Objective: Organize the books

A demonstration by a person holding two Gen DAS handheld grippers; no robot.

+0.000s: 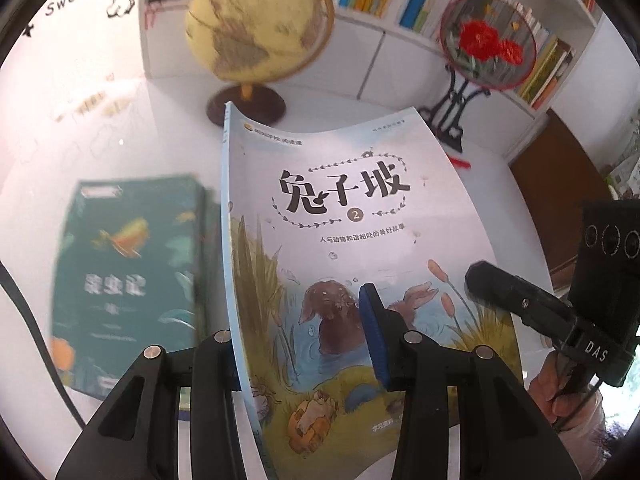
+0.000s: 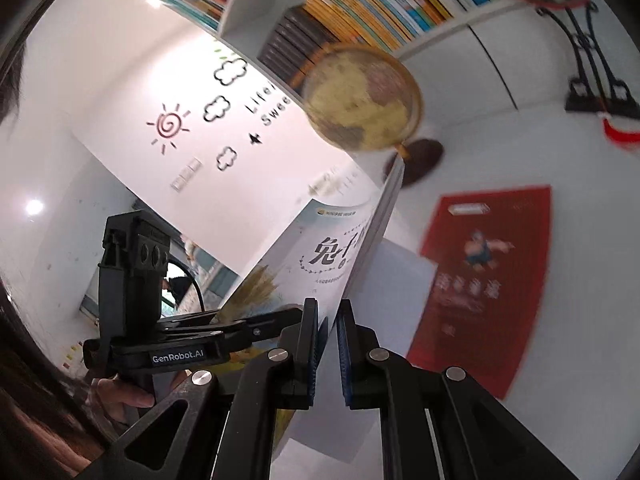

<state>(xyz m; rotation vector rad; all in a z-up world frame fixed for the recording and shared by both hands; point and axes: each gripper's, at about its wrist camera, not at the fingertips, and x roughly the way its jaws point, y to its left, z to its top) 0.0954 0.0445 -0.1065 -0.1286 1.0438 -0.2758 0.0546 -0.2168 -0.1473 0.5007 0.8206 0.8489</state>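
**Both grippers clamped on one picture book above the white table**

Up close, I had the left gripper [image 1: 304, 332] closed on the pale blue picture book [image 1: 352, 216]; one blue pad [image 1: 374, 336] pressed flat on the front cover over the drawing of a brown animal in water, and the other finger sat behind the spine side, out of sight. In the right wrist view my right gripper [image 2: 328, 344] was pinched nearly shut on the same book [image 2: 320, 256], its two blue pads squeezing the thin edge of the pages. From the left camera I could see the right gripper's black finger [image 1: 516, 300] reaching onto the cover's lower right edge, with a hand [image 1: 560, 392] round its handle. The book hung off the table, tilted, its cover bowed and its top end pointing away from me.

Just to its left, a dark green book [image 1: 128, 280] lay flat on the white table [image 1: 100, 128], blurred. On the other side, in the right wrist view, a red book [image 2: 484, 280] lay flat on the table too, beside a plain white sheet or cover partly under the lifted book.

Farther off stood a yellowish globe [image 1: 256, 20] on a dark round base, and to its right a round fan with red flowers [image 1: 488, 44] on a black stand. Behind both ran a white bookshelf [image 1: 404, 36] packed with upright books.
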